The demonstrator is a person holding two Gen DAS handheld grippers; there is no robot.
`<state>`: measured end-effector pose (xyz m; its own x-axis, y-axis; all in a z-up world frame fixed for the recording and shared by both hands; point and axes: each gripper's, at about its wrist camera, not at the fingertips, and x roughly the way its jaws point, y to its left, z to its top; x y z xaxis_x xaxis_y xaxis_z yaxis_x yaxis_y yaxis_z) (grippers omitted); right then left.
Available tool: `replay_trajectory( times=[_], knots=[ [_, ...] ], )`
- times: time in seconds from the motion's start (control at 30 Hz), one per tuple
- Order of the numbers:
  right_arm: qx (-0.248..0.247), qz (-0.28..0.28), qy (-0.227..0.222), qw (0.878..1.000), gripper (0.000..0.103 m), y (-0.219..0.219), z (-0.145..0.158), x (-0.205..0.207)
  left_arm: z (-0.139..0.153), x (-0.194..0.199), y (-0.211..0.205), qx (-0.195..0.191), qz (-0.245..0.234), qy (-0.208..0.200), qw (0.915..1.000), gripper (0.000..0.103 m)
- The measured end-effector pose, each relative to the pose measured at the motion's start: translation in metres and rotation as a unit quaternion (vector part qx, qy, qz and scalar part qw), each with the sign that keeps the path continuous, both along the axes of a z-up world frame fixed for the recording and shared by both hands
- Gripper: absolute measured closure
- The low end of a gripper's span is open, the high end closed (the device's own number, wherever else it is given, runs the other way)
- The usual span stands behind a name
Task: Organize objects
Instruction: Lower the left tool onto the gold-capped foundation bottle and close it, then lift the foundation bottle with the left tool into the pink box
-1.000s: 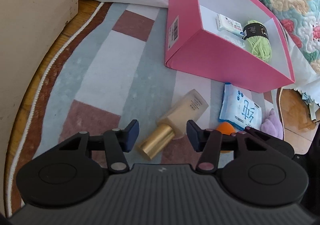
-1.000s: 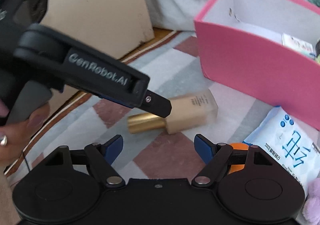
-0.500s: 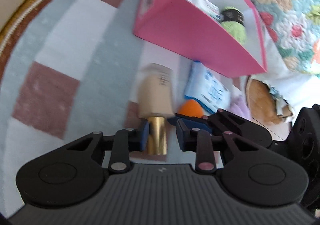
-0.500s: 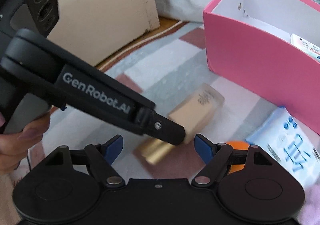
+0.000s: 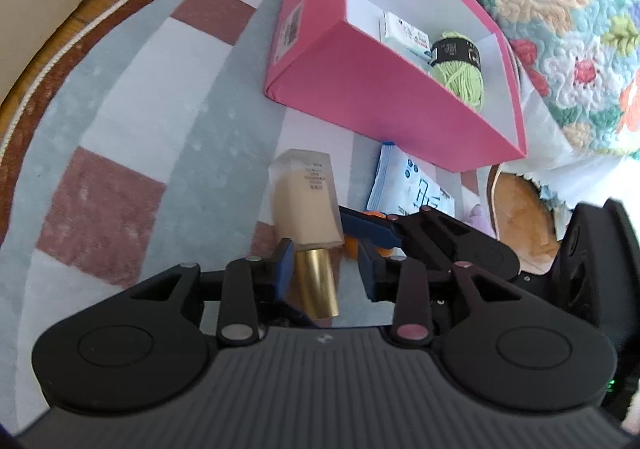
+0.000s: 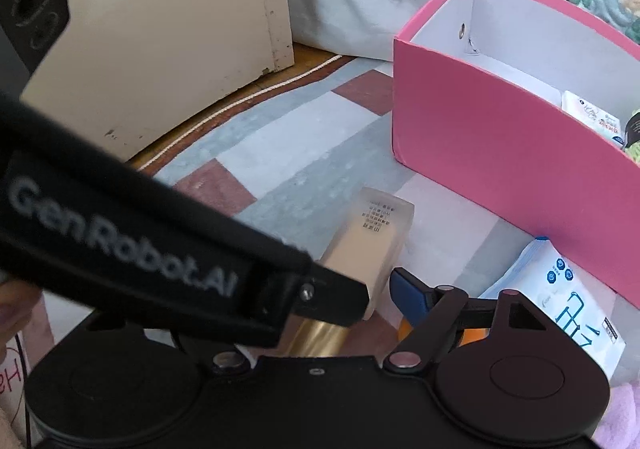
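A: Pink box (image 5: pixel 384 97) is seen on the striped rug (image 5: pixel 120 137); yarn (image 5: pixel 460 69) inside.

B: Foundation bottle (image 5: pixel 308 205) lies near it. Left gripper (image 5: pixel 326 269) has just been opening, released, gold cap (image 5: pixel 316 281) between jaws. Right gripper (image 6: pixel 348 305) spread wide, empty.

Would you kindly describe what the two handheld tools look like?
Both are matte black plastic. The left tool has a ribbed housing, round pivot discs, silver and pink rivets, and dark blue pads. Its side reads "GenRobot.AI" in grey. The right tool looks alike.
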<state>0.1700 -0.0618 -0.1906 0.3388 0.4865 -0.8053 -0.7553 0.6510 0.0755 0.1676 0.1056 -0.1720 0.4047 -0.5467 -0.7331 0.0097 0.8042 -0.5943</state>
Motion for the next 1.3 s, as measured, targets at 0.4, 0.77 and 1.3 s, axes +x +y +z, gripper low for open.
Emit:
replay_trajectory(
  times=[0.4,0.77,1.3],
  knots=[
    [-0.005,-0.025,0.014,1.000,0.056,-0.010,-0.004,0.028,-0.021,0.015,0.002,-0.002,0.033,-0.007,0.9994,0.067],
    [0.046,-0.035,0.103,0.993,0.063,-0.025,-0.007,0.032,-0.027,0.008,0.000,-0.008,0.067,0.030,0.9972,0.056],
    [0.042,-0.013,0.125,0.991,0.059,-0.027,-0.009,0.005,-0.018,-0.013,-0.003,0.034,0.089,0.032,0.9950,0.064]
  ],
)
